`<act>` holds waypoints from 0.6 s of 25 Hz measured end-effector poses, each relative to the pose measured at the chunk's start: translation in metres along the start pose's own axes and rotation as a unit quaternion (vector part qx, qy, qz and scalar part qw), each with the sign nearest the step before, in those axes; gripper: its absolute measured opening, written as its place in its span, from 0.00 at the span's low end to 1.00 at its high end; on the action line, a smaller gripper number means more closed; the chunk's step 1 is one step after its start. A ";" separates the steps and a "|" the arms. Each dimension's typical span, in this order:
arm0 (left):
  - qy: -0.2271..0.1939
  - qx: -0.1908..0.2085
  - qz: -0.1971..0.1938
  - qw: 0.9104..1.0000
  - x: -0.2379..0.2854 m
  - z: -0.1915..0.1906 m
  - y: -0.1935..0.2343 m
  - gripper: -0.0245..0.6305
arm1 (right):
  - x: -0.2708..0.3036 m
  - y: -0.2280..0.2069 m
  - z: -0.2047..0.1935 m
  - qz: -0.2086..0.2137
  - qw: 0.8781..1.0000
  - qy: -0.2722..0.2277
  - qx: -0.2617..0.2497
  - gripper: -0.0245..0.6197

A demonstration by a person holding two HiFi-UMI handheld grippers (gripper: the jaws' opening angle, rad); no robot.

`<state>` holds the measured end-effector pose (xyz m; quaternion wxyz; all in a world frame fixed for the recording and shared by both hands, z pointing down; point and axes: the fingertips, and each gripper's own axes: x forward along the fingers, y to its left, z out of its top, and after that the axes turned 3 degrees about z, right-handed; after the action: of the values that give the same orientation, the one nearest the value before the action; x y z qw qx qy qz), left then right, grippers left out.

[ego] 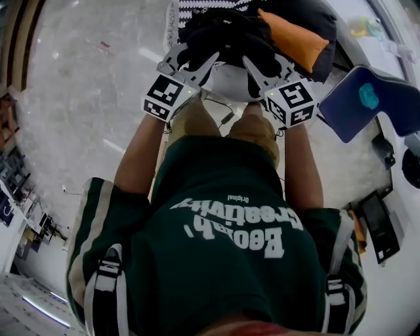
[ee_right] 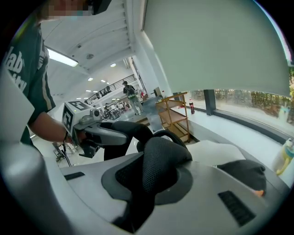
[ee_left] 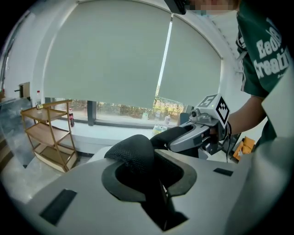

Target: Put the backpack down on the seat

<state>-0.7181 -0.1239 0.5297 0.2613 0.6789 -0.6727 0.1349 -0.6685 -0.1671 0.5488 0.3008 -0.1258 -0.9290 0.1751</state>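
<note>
In the head view the black backpack (ego: 226,33) hangs in front of me over a white seat (ego: 230,84). My left gripper (ego: 191,64) and right gripper (ego: 261,71) each hold it from one side. In the left gripper view the left gripper (ee_left: 147,179) is shut on a black mesh shoulder strap (ee_left: 133,153), and the right gripper (ee_left: 195,133) shows beyond it. The right gripper (ee_right: 151,183) in its own view is shut on another padded mesh strap (ee_right: 163,160), with the left gripper (ee_right: 98,133) across from it. The bag's body is mostly hidden in both gripper views.
An orange cushion (ego: 292,38) lies on a dark sofa (ego: 308,16) behind the white seat. A blue case (ego: 364,98) stands to the right on the pale floor. A wooden shelf rack (ee_left: 50,133) stands by the window. A person (ee_right: 128,94) stands far off.
</note>
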 end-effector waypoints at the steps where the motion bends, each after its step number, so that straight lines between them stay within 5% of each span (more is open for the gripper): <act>1: 0.008 -0.004 -0.006 1.000 0.006 -0.011 0.005 0.18 | 0.009 -0.005 -0.010 -0.001 1.000 0.007 0.007 0.14; 8: 0.010 -0.014 -0.003 1.000 0.048 -0.054 0.041 0.20 | 0.059 -0.036 -0.039 0.000 1.000 0.014 0.009 0.14; 15: 0.046 -0.065 0.032 0.996 0.065 -0.087 0.052 0.28 | 0.082 -0.061 -0.069 -0.053 0.995 0.069 0.042 0.22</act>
<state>-0.7512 -0.1294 0.6453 0.3315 0.6318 -0.6885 0.1302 -0.6996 -0.1777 0.6679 0.3781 -0.0750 -0.9032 0.1888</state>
